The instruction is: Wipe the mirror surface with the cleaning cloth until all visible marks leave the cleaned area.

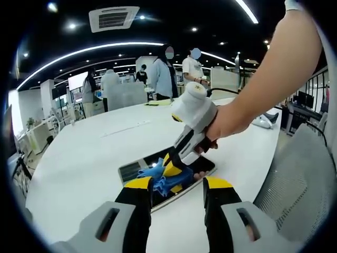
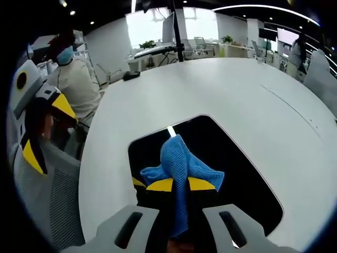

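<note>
Cloth pinched in right tool, jaws closed on blue fabric, pressed down on mirror. Mirror flat on white counter, near its edge. Left tool jaws apart, holding nothing, poised just short of mirror's near edge. Wiping apparently under way: cloth in contact around mid-surface. Glass reads dark with reflections; marks too faint to tell, so cleared share cannot be judged. Probably remaining: passes over far half and corners, then a check. Mirror and cloth both in sight.
</note>
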Tool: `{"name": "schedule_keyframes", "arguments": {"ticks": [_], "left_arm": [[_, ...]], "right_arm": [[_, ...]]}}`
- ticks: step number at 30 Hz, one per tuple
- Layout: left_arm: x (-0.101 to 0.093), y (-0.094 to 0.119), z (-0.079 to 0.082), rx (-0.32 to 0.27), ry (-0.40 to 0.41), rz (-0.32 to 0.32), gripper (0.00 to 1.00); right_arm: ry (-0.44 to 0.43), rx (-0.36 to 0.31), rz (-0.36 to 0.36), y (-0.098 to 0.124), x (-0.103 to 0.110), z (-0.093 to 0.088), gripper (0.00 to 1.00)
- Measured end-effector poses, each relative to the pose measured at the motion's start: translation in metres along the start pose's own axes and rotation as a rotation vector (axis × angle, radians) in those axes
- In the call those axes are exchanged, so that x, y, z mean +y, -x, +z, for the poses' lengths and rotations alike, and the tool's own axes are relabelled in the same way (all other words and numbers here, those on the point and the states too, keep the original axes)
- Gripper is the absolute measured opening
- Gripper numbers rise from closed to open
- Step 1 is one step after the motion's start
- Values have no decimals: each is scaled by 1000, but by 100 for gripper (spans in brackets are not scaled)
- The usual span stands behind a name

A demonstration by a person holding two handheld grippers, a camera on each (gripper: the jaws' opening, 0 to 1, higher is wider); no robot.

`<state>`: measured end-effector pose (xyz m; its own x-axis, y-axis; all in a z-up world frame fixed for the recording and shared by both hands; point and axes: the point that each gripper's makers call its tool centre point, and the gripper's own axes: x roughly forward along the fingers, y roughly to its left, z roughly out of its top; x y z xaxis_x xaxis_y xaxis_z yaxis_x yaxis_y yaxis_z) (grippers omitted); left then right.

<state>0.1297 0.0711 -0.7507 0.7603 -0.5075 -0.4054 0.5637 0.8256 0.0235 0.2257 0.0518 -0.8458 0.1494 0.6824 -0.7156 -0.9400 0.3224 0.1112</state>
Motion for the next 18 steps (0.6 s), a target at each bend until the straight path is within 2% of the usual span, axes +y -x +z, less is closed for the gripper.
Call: {"name": "schedule_keyframes", "arguments": {"ticks": [18], "left_arm": [[0,0,2,-6,-2,0,37]], "right_arm": [[-6,9,-13,8,-6,-8,3]]}}
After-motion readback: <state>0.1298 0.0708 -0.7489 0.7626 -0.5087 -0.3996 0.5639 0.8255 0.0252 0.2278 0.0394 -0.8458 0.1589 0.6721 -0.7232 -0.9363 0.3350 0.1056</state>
